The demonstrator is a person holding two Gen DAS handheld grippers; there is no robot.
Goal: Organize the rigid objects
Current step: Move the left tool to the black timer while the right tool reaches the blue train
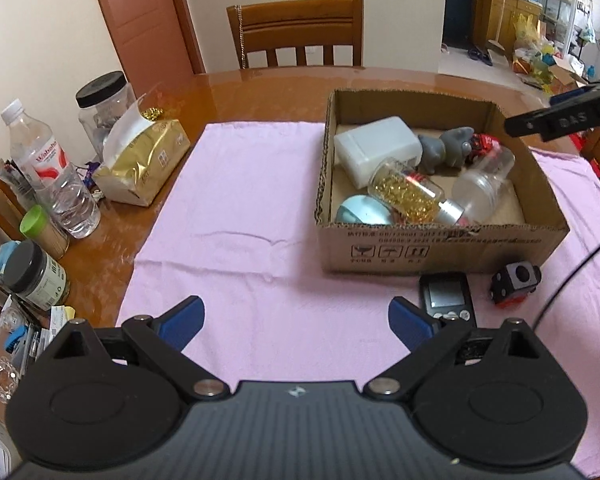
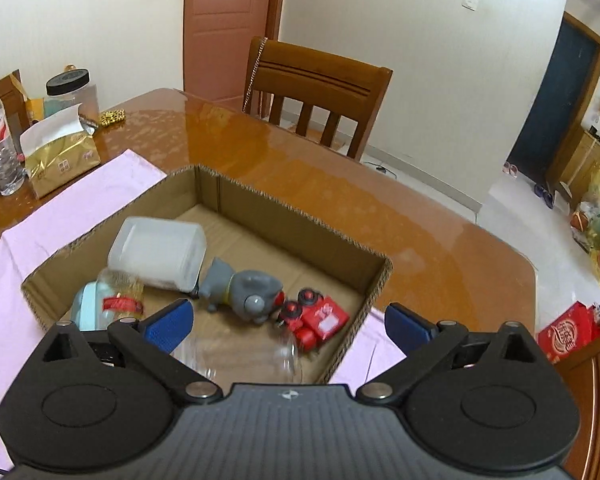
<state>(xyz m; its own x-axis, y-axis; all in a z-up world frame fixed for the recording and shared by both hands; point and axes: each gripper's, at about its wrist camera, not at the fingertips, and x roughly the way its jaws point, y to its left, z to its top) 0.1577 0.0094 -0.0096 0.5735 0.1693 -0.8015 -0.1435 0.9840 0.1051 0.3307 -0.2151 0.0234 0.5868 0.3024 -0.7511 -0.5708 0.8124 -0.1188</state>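
Grippers: the left gripper (image 1: 296, 322) has its blue pads spread wide with nothing between them, hovering over bare cloth near the desk's front edge; the right gripper (image 2: 288, 326) is also spread wide, above the box's near right corner, with the clear jar under it and not gripped.
Cloth: a pink cloth (image 1: 240, 208), soft and faintly creased, covers the middle of the desk, probably to stop hard things sliding or knocking.
Left outside: a small black gadget with a screen (image 1: 446, 296) and a black-and-red cube (image 1: 514, 282) lie on the cloth against the box's front wall, by my reading the items not yet sorted.
Box: a shallow cardboard box (image 1: 440, 248), corrugated with rough cut rims, sits toward the desk's right side as the collecting place.
Contents, near: a clear jar (image 1: 482, 184) on its side, a glass bottle of gold flakes (image 1: 410, 196) with a metal cap lying beside it, and a pale blue round shell (image 1: 360, 210) in the front left corner.
Contents, far: a white translucent tub (image 1: 376, 150), a grey rubbery-looking animal figure (image 2: 240, 290), and a red toy truck (image 2: 316, 318).
Desk: glossy brown wood (image 1: 260, 88); its left edge holds bottles, jars and a gold tissue pack (image 1: 148, 160), well apart from the box.
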